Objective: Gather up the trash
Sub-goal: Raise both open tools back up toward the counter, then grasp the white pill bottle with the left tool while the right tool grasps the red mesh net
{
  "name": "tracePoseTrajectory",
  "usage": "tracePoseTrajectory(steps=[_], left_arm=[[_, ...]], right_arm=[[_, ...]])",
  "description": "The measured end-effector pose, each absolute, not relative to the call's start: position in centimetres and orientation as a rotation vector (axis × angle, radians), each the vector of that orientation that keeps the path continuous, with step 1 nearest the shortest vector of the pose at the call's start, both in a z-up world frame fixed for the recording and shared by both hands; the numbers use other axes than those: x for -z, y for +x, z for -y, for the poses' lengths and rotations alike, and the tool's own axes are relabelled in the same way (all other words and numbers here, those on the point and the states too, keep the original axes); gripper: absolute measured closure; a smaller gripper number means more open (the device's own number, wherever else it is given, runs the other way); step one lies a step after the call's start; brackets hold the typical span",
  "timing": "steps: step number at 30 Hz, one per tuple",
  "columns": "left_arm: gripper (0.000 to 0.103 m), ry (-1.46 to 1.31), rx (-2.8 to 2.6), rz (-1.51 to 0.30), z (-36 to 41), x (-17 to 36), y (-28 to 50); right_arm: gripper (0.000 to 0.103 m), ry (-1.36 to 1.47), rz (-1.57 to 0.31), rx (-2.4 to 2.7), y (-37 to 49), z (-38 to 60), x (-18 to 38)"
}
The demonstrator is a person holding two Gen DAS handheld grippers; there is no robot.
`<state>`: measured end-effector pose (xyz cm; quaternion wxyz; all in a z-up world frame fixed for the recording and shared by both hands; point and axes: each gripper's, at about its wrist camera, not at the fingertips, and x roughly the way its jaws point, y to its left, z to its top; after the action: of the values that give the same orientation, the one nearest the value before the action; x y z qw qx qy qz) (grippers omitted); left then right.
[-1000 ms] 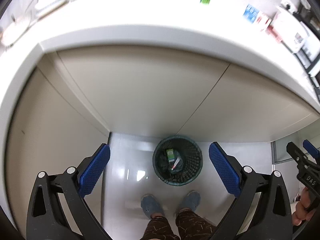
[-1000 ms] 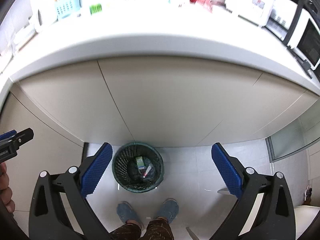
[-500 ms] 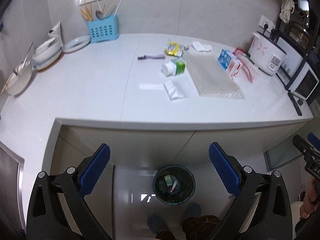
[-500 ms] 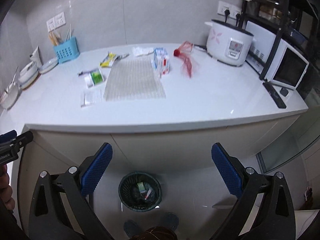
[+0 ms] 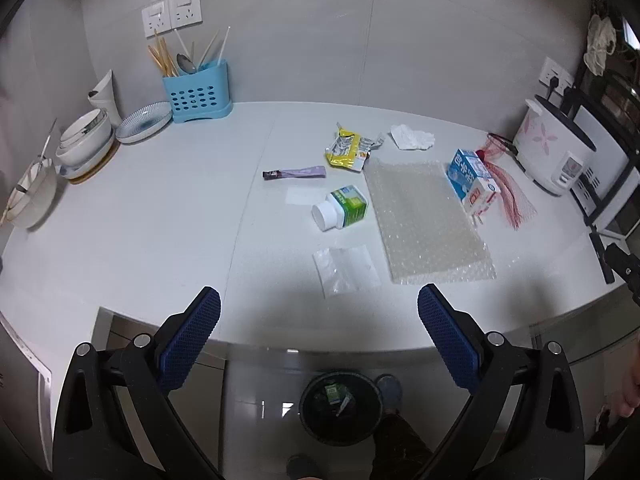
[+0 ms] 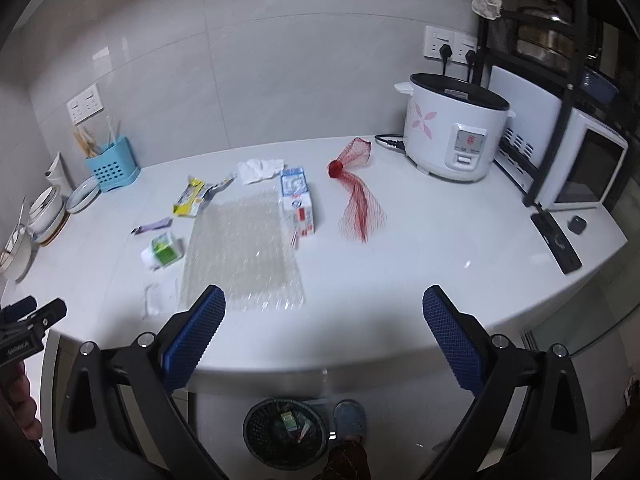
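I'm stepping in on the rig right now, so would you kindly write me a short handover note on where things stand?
Left hand-held gripper: open, empty, held above the counter's front edge.
Right hand-held gripper: open, empty, likewise.
Bin on the floor below the counter already holds a small green carton and a stick-like piece.
On the counter remain: clear plastic bag, green-labelled bottle, purple sachet, yellow wrapper, crumpled tissue, bubble wrap, blue milk carton, red mesh net.
The plastic bag lies nearest the front edge, probably the easiest next pick.
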<state>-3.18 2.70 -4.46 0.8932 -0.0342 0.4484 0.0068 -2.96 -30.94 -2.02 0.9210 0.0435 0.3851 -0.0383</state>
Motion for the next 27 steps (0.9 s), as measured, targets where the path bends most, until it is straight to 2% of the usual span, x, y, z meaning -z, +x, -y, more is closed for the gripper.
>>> tracePoseTrajectory(steps=[4, 12, 25, 27], left_arm=[[0.006, -0.085, -0.073, -0.956, -1.8, 5.3, 1.4], [0.006, -0.107, -0.145, -1.033, 0.0, 8.3, 9.3], [0.006, -0.176, -0.290, -1.180, 1.4, 13.7, 16.3], [0.006, -0.192, -0.317, -1.193, 1.3, 14.4, 16.9]], right_arm=[[0.009, 0.068, -0.781, 0.050, 3.2, 32.7, 1.6], [0.009, 0.004, -0.893, 0.021, 13.5, 35.5, 3.4], [0.009, -0.016, -1.039, -0.003, 25.6, 37.9, 8.6], [0.013, -0.008, -1.059, -0.018, 27.2, 37.9, 9.4]])
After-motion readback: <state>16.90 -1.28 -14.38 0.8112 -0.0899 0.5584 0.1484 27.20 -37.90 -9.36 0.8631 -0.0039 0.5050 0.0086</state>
